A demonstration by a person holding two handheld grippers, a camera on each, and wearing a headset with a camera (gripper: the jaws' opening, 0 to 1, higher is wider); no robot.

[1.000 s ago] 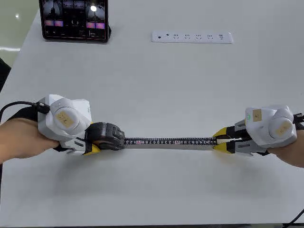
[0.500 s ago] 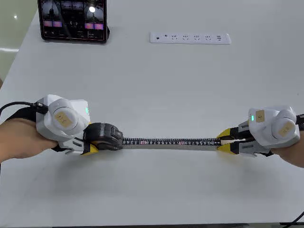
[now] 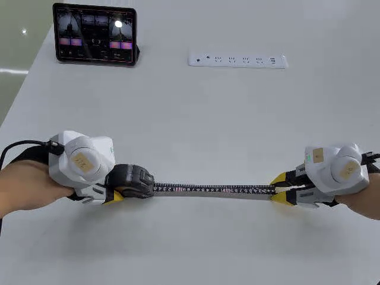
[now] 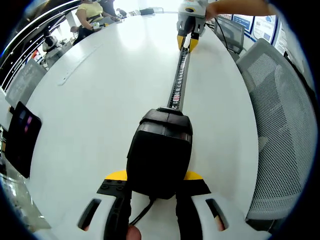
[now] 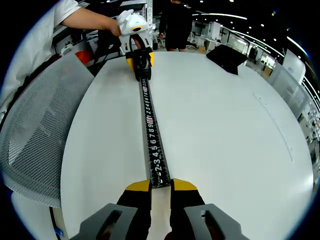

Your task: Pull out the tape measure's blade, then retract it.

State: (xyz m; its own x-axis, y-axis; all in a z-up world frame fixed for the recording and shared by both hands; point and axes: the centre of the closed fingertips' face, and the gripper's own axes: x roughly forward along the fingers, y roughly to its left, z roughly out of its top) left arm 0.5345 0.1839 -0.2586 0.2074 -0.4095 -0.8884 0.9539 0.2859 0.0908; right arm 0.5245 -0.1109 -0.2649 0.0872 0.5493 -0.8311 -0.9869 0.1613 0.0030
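Note:
A black tape measure case [image 3: 132, 180] lies on the white table [image 3: 196, 119], with my left gripper [image 3: 116, 193] shut around its rear. Its blade [image 3: 214, 189] runs out to the right, just above the tabletop. My right gripper [image 3: 279, 188] is shut on the blade's tip. In the left gripper view the case [image 4: 160, 152] sits between the yellow-tipped fingers [image 4: 192, 175], and the blade [image 4: 179, 85] stretches away to the right gripper [image 4: 189, 42]. In the right gripper view the numbered blade [image 5: 151, 135] leads from my right gripper [image 5: 161, 186] to the far case [image 5: 141, 57].
A tablet [image 3: 95, 34] with a lit screen stands at the table's far left. A white power strip [image 3: 237, 60] lies at the far middle. A grey mesh chair [image 4: 280, 125] stands beside the table's near edge. People stand beyond the table [image 5: 177, 20].
The right gripper has drawn slightly farther right from the case, so a little more blade is out than a second ago. The head camera has shifted.

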